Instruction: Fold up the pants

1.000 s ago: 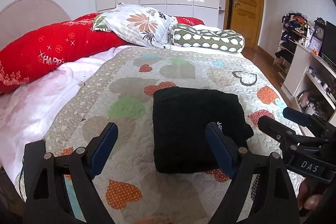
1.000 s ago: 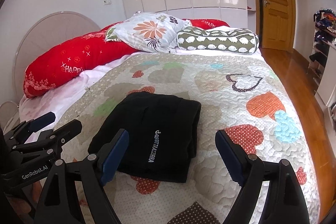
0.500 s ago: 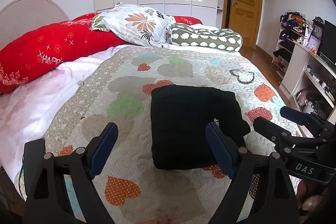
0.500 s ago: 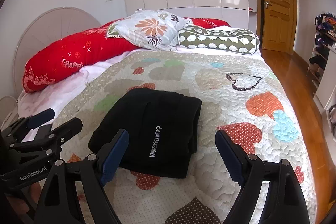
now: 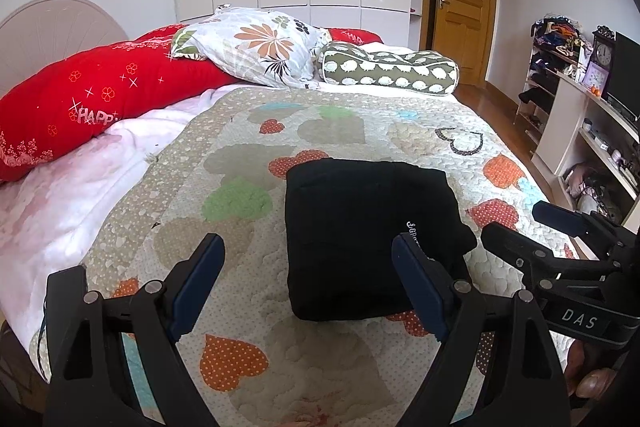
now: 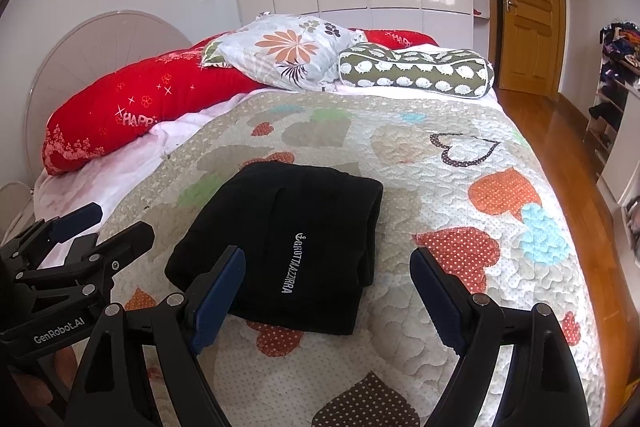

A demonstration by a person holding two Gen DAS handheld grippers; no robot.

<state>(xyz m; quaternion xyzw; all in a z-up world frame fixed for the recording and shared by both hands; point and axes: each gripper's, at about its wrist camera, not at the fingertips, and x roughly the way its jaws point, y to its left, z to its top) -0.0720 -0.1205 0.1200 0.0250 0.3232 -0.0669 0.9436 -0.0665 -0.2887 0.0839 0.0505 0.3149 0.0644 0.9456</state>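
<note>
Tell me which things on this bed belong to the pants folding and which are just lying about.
Job: black pants, folded on the quilt; left gripper and right gripper, both open.

Lying about: red bolster, floral pillow, green roll pillow.

Plenty of bare quilt (image 5: 240,267) all around the folded pants (image 5: 360,227); only pillows (image 6: 296,55) and red bolster (image 6: 132,107) crowding the far end.

The pants (image 6: 288,251) were black with white lettering, on a beige quilt (image 6: 400,163) patterned with orange, red-dotted, green and blue hearts. At 11 o'clock lay a red bolster (image 6: 152,107) with pink stars and flowers; at 12, a white floral pillow (image 6: 288,51); at 1, an olive pillow (image 6: 416,71) with white hedgehog shapes.
</note>
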